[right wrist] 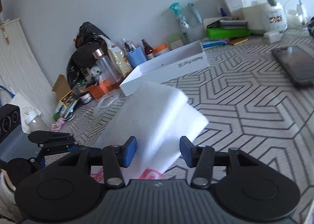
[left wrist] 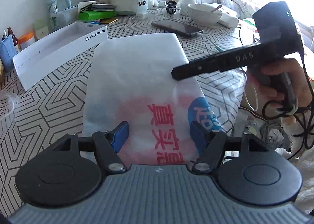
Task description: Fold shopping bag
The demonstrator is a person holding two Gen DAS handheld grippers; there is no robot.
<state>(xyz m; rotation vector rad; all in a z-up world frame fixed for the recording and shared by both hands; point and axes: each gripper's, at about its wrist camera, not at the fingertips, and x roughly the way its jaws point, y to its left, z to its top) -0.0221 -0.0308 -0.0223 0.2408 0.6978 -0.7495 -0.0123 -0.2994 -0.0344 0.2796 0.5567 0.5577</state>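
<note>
A white plastic shopping bag [left wrist: 137, 79] with red characters and a blue logo lies flat on the patterned tablecloth, folded into a long strip. It also shows in the right wrist view [right wrist: 157, 114]. My left gripper [left wrist: 160, 135] is open, its blue pads either side of the bag's near end. My right gripper [right wrist: 158, 150] is open above the bag's right side; in the left wrist view its black finger [left wrist: 196, 67] reaches over the bag's right edge.
A white Redmi Pad box [left wrist: 58, 47] lies left of the bag. A dark tablet [left wrist: 176, 28], a white bowl [left wrist: 204, 13], a kettle base [left wrist: 129, 2], bottles and a green box [left wrist: 96, 15] stand at the back. The table edge is at the right.
</note>
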